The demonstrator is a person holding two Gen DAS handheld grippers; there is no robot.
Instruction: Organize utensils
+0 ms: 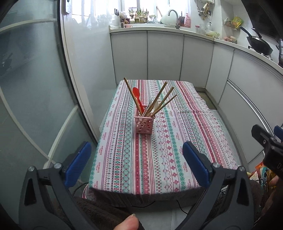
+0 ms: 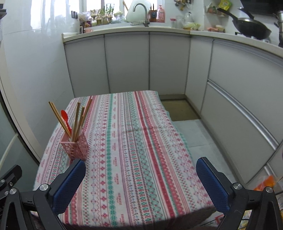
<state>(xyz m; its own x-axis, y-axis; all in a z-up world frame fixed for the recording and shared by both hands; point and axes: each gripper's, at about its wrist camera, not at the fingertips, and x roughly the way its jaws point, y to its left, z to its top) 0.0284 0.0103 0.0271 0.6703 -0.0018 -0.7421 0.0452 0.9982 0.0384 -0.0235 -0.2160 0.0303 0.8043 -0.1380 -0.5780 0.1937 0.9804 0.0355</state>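
Note:
A pink perforated utensil holder (image 1: 144,123) stands upright on the patterned tablecloth (image 1: 169,141). It holds several wooden chopsticks (image 1: 163,99), a red spoon (image 1: 137,95) and pale utensils. My left gripper (image 1: 136,155) is open and empty, held back at the table's near edge. In the right wrist view the holder (image 2: 75,147) stands at the left of the table, with chopsticks (image 2: 77,120) and the red spoon (image 2: 65,118) in it. My right gripper (image 2: 139,177) is open and empty over the near edge of the tablecloth (image 2: 141,150).
Grey kitchen cabinets (image 1: 164,56) run behind and to the right of the table, with a sink tap (image 1: 174,16) and a black wok (image 1: 260,44) on the counter. A glass door (image 1: 31,88) stands on the left. The right gripper's body (image 1: 267,141) shows at the right edge.

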